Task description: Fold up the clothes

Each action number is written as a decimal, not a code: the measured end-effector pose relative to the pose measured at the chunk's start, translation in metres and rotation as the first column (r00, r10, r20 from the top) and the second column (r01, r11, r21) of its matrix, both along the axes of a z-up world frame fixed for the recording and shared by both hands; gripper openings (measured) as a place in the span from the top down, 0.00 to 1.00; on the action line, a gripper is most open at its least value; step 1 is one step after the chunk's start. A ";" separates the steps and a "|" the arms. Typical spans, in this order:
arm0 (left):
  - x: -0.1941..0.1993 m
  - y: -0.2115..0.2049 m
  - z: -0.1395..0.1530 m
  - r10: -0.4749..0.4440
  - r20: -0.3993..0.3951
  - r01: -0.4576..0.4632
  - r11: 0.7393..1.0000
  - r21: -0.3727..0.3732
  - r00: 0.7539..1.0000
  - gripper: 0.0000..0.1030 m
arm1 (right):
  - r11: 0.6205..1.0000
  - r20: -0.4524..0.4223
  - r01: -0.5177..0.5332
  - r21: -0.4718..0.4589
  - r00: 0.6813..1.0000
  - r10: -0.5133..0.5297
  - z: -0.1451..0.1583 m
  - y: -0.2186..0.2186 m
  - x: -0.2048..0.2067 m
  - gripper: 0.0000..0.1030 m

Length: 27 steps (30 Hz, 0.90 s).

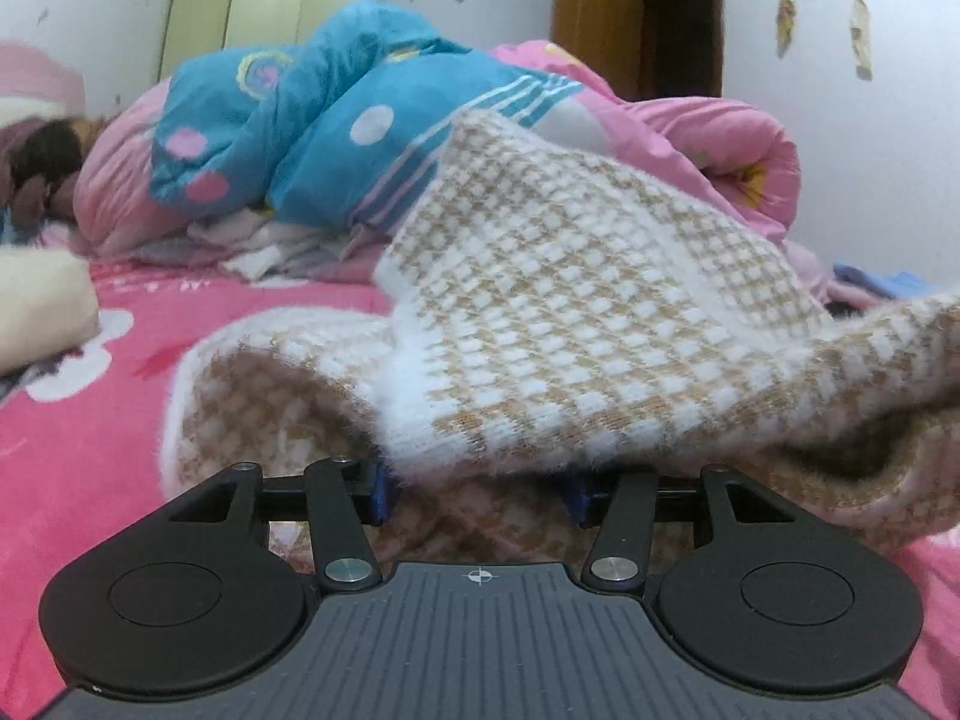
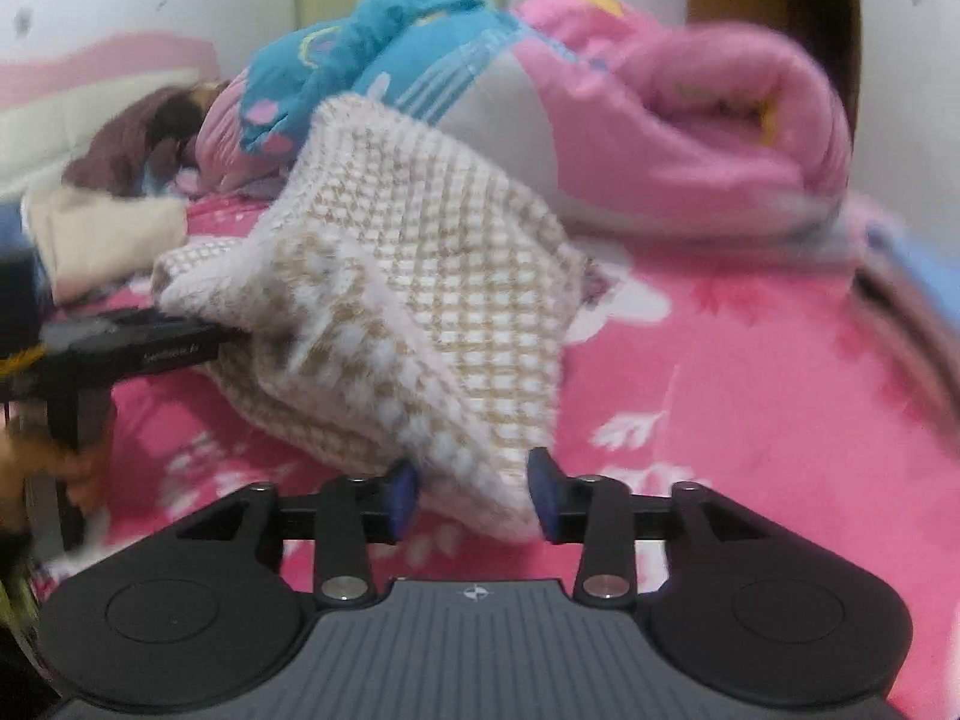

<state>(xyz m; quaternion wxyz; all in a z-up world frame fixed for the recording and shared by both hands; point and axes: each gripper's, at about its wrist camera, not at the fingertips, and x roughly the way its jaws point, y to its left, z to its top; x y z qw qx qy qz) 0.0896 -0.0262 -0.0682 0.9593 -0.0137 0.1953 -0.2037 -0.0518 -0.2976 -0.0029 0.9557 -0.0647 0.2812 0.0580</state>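
On the bed: a fuzzy tan-and-white checked knit garment point(image 1: 576, 324) was held up between the two tongs, its lower part resting on the pink floral bedsheet point(image 2: 750, 396).
Left tongs point(image 1: 477, 489): the blue pads were set apart with the garment's white fluffy edge draped over and between them; whether the cloth was truly pinched could not be told.
Right tongs point(image 2: 474, 495): the blue pads stood on either side of a hanging corner of the garment, with a visible gap; they were judged spread and not clamped.
Key relation: the garment was seen directly ahead of and touching both tongs, its long axis running from the left tongs across toward the right tongs; the lifted flap was peaked above them, away from the holder.
Nearer tongs: both were at the cloth; the left was buried deeper under it.
Surroundings: a blue-and-pink quilt heap point(image 1: 312, 138) and a rolled pink quilt point(image 2: 732, 120) were seen well beyond the garment; a cream pillow point(image 1: 42, 306) lay far to the left of the left tongs.
Obstruction: nothing was seen between the tongs and the cloth.
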 end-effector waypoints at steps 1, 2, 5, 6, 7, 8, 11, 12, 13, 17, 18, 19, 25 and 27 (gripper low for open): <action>0.002 0.002 0.000 0.003 -0.011 -0.003 1.000 -0.013 1.000 0.51 | 0.999 0.024 -0.009 -0.042 1.000 0.010 0.005 0.003 -0.007 0.58; 0.002 0.003 -0.001 0.007 -0.020 -0.007 1.000 -0.020 1.000 0.51 | 0.996 0.049 -0.019 -0.082 0.999 0.023 0.009 0.006 -0.015 0.57; 0.003 0.004 -0.003 0.011 -0.038 -0.013 0.999 -0.031 0.999 0.51 | 0.990 0.121 -0.090 -0.108 0.987 0.103 0.026 0.017 -0.021 0.52; 0.002 0.004 -0.003 0.012 -0.038 -0.013 0.999 -0.031 0.999 0.51 | 0.987 0.144 -0.119 -0.106 0.981 0.133 0.033 0.020 -0.020 0.50; 0.002 0.004 -0.003 0.013 -0.039 -0.014 0.999 -0.032 0.999 0.51 | 0.983 0.163 -0.150 -0.107 0.972 0.167 0.038 0.026 -0.016 0.47; 0.002 0.004 -0.002 0.013 -0.039 -0.014 0.999 -0.033 0.999 0.51 | 0.977 0.180 -0.183 -0.108 0.963 0.200 0.044 0.033 -0.010 0.46; 0.004 0.003 -0.002 0.015 -0.042 -0.016 0.999 -0.038 0.999 0.51 | 0.940 0.184 -0.292 -0.176 0.928 0.323 0.046 0.065 0.008 0.43; 0.004 0.004 -0.001 0.015 -0.044 -0.017 0.999 -0.041 0.999 0.51 | 0.921 0.177 -0.330 -0.206 0.913 0.367 0.045 0.077 0.014 0.42; 0.004 0.004 -0.001 0.016 -0.046 -0.018 0.999 -0.044 0.999 0.51 | 0.900 0.161 -0.358 -0.249 0.901 0.403 0.042 0.089 0.021 0.42; 0.006 0.005 -0.002 0.022 -0.056 -0.025 0.998 -0.054 0.998 0.51 | 0.828 0.075 -0.397 -0.397 0.885 0.460 0.020 0.124 0.051 0.45; 0.007 0.005 -0.002 0.025 -0.058 -0.028 0.998 -0.055 0.998 0.51 | 0.819 0.046 -0.398 -0.413 0.890 0.455 0.014 0.129 0.060 0.47; 0.007 0.006 -0.002 0.027 -0.061 -0.031 0.998 -0.056 0.998 0.52 | 0.821 0.022 -0.402 -0.405 0.893 0.449 0.011 0.130 0.067 0.52; 0.009 0.007 -0.003 0.035 -0.069 -0.040 0.997 -0.071 0.997 0.52 | 0.838 -0.041 -0.413 -0.358 0.903 0.428 0.002 0.127 0.081 0.88; 0.010 0.008 -0.004 0.037 -0.072 -0.042 0.996 -0.077 0.997 0.52 | 0.826 -0.032 -0.414 -0.383 0.900 0.435 0.002 0.129 0.074 0.88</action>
